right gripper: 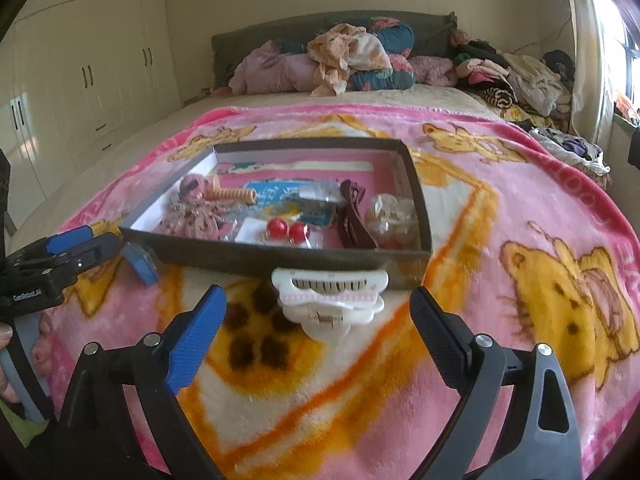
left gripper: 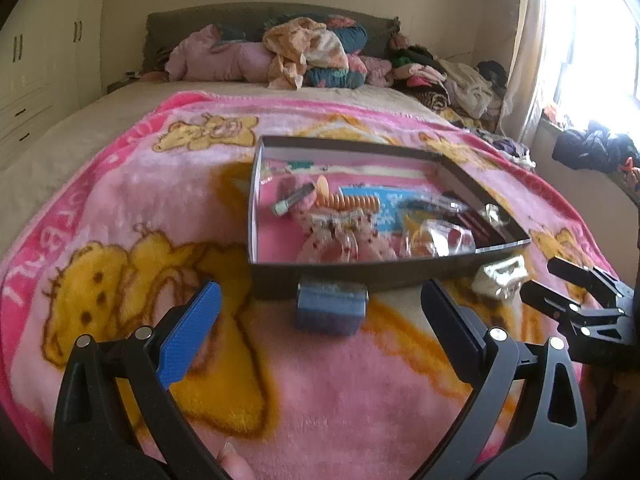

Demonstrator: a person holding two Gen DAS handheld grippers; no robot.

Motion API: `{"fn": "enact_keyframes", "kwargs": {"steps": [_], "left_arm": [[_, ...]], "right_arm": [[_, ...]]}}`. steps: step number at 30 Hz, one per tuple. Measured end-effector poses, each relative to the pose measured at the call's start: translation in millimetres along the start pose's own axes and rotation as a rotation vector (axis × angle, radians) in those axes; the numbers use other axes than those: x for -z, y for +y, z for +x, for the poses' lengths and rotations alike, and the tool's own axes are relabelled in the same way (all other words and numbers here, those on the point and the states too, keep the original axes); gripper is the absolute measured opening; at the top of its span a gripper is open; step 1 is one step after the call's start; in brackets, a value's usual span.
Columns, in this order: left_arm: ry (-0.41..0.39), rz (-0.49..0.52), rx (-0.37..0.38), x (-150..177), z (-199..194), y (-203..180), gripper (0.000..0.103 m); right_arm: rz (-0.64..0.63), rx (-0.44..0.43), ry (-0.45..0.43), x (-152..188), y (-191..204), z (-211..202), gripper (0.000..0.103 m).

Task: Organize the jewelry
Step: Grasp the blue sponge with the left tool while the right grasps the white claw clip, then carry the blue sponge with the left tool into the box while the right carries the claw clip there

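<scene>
A: Where are your fingers?

B: Your left gripper point(left gripper: 320, 304) is spread wide, empty, with the blue box point(left gripper: 331, 307) on the blanket point(left gripper: 120, 208) between them. Your right gripper point(right gripper: 318, 308) is also spread, around the white hair clip point(right gripper: 330, 298).

A: And the tray point(right gripper: 280, 258)?

B: Just behind both, holding red earrings point(right gripper: 288, 230), a scrunchie point(left gripper: 340, 240), a coil tie point(left gripper: 346, 203).

Left claw point(left gripper: 320, 312) spread wide, right claw point(right gripper: 318, 320) likewise, both empty, low
</scene>
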State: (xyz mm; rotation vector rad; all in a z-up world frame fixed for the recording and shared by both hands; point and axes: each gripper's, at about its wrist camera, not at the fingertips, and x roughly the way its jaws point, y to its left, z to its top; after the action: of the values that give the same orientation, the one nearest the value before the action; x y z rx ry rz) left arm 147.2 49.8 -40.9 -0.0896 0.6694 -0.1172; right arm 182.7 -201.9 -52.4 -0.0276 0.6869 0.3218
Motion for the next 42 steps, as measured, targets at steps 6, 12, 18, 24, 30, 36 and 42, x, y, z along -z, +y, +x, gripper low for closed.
{"fn": "enact_keyframes", "kwargs": {"steps": [6, 12, 18, 24, 30, 36, 42], "left_arm": [[0.032, 0.001, -0.003, 9, 10, -2, 0.091], [0.048, -0.016, -0.008, 9, 26, 0, 0.091], [0.068, -0.037, 0.0, 6, 39, 1, 0.091], [0.1, -0.04, -0.004, 7, 49, -4, 0.082], [0.105, -0.038, -0.02, 8, 49, -4, 0.057], [0.116, -0.034, -0.002, 9, 47, -4, 0.037], [0.119, -0.022, 0.018, 12, 43, -9, 0.037]], "right_arm": [[0.003, 0.029, 0.03, 3, -5, 12, 0.09], [0.026, 0.048, 0.089, -3, -11, 34, 0.09], [0.066, 0.036, 0.121, -9, -15, 51, 0.089], [0.021, 0.013, 0.11, -10, -6, 51, 0.07], [0.041, 0.007, 0.095, -6, -9, 41, 0.07], [0.043, 0.005, 0.08, 2, -7, 28, 0.07], [0.043, -0.002, 0.071, 6, -5, 17, 0.07]]}}
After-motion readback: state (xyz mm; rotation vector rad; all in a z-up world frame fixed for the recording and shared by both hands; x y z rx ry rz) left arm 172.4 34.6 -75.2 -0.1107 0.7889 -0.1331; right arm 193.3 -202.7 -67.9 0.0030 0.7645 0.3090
